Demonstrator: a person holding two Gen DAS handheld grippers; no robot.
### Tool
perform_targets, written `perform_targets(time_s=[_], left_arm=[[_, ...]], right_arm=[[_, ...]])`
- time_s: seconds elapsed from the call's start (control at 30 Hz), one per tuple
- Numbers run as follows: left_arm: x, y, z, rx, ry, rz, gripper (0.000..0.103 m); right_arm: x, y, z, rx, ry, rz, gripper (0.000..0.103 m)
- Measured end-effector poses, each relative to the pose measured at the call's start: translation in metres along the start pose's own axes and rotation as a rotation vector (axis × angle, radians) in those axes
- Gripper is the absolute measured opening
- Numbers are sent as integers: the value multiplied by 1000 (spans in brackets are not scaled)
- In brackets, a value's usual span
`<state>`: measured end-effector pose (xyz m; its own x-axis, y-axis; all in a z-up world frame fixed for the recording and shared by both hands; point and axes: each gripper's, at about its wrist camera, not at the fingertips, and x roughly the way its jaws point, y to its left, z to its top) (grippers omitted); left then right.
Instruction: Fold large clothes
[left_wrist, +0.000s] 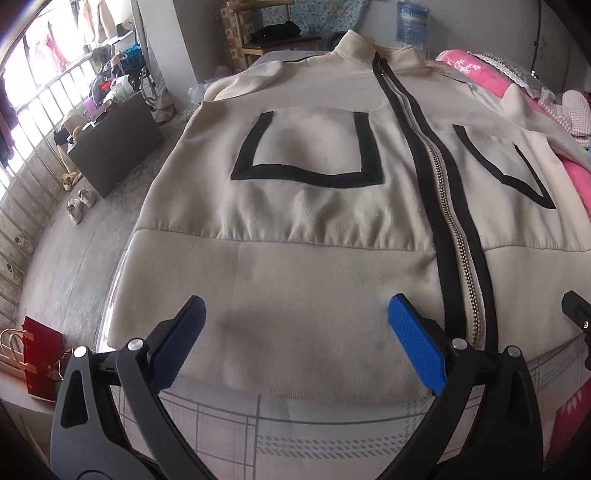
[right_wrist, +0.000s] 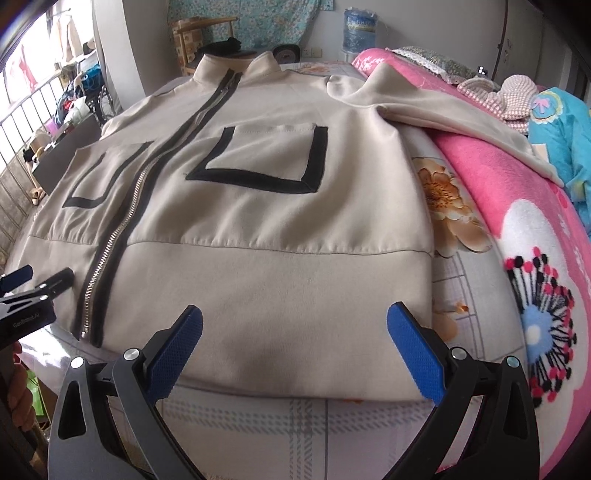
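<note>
I'm in a lived-in bedroom at home: a bed (right_wrist: 369, 424) with a checked sheet, a pink floral blanket (right_wrist: 517, 229) bunched on the right, shoes (left_wrist: 79, 203) on the concrete floor to the left, laundry hung by the barred window (left_wrist: 40, 96), a water jug (right_wrist: 360, 27) at the far wall.

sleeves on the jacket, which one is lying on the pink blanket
The sleeve on the right tongs' side: it spreads out over the pink blanket. The other sleeve, on the left tongs' side, is folded back on the jacket's shoulder.

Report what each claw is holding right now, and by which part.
Nothing is held. The left claw and the right claw both hang open above the jacket near its bottom hem, with no fabric between the fingers.
</note>
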<state>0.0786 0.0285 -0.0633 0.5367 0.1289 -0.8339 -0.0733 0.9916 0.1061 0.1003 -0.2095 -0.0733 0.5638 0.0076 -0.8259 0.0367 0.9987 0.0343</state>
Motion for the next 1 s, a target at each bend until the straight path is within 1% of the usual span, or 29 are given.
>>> perform_targets(time_s=[0.07, 0.17, 0.23, 0.4, 0.5, 0.57, 0.63, 0.7, 0.83, 0.87, 0.93, 0.97, 1.0], left_arm=[[2, 3, 1, -14, 5, -17, 96], [5, 11, 1, -61, 25, -67, 96], [7, 10, 3, -49, 25, -67, 96], [7, 8, -1, -41, -15, -70, 96], [5, 12, -2, -43, -18, -89, 96], [-3, 21, -7, -64, -55, -135, 96], [-14, 36, -14, -95, -102, -162, 96], [-22, 55, -19, -128, -138, -151, 96], [-31, 96, -22, -187, -177, -76, 95], [-31, 105, -21, -198, -179, -58, 93], [-25, 116, -19, -205, -167, -32, 82], [-21, 121, -18, -213, -157, -27, 74], [-15, 126, -17, -227, -144, -33, 69]], right_arm=[[7, 1, -1, -14, 10, -7, 98], [7, 2, -3, -34, -14, -7, 98], [8, 2, -3, -38, -23, 2, 98], [7, -1, -7, -52, -60, 30, 98], [3, -5, -6, -53, -52, 56, 98], [-4, -14, -6, -16, -52, 98, 98], [-15, -25, -7, 18, -79, 117, 98], [-22, -37, -10, 38, -104, 95, 98], [-29, -62, -15, 92, -118, 80, 97], [-31, -66, -15, 97, -127, 74, 97], [-29, -71, -13, 92, -128, 51, 94], [-26, -73, -12, 89, -123, 42, 92], [-23, -75, -10, 89, -120, 40, 88]])
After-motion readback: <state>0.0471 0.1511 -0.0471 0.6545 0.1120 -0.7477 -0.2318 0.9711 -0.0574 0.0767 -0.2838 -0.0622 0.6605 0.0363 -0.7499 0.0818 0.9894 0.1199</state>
